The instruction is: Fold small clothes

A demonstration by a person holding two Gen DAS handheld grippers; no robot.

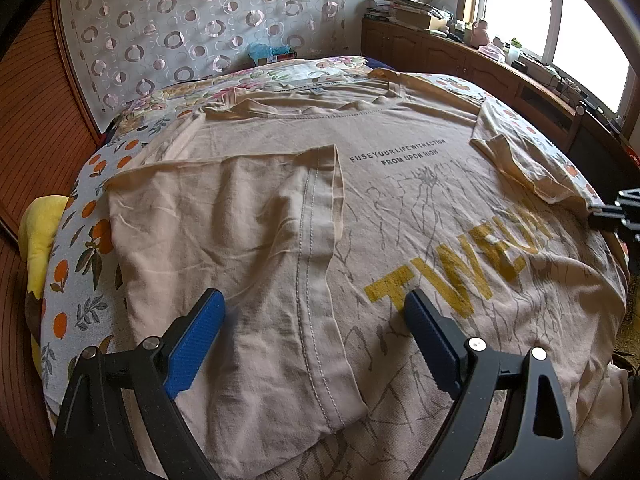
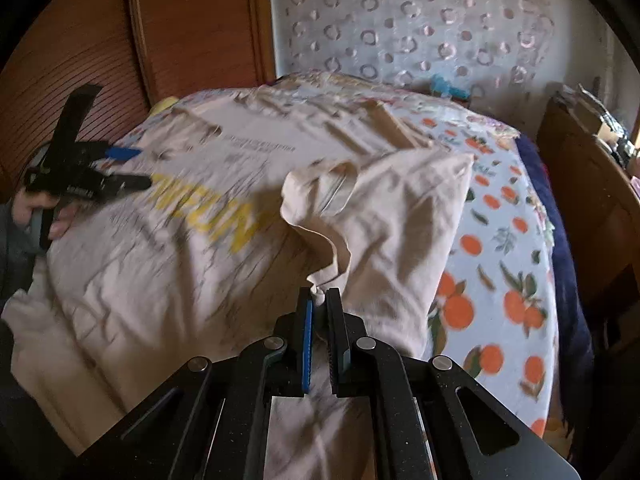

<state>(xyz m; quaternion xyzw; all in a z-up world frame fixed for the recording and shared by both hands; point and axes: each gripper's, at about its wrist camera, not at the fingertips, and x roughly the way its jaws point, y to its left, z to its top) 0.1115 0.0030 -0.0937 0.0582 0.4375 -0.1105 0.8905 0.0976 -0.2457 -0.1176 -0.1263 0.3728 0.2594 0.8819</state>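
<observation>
A beige T-shirt [image 1: 400, 208] with yellow letters and small black print lies spread on the bed. Its left side is folded inward, the hem edge [image 1: 316, 264] running toward me. My left gripper [image 1: 314, 308] is open and empty, hovering just above that folded flap. My right gripper [image 2: 319, 294] is shut on the shirt's right edge and lifts that side [image 2: 384, 216] up off the bed. The left gripper also shows in the right wrist view [image 2: 138, 168], open over the shirt's far side. The right wrist view is blurred.
The bed has an orange-print sheet [image 2: 500, 248] and a floral cover [image 1: 240, 84] at its head. A yellow cushion [image 1: 38, 236] lies at the left edge. A wooden cabinet [image 1: 460, 56] with clutter stands by the window. A wooden wardrobe [image 2: 192, 28] stands left.
</observation>
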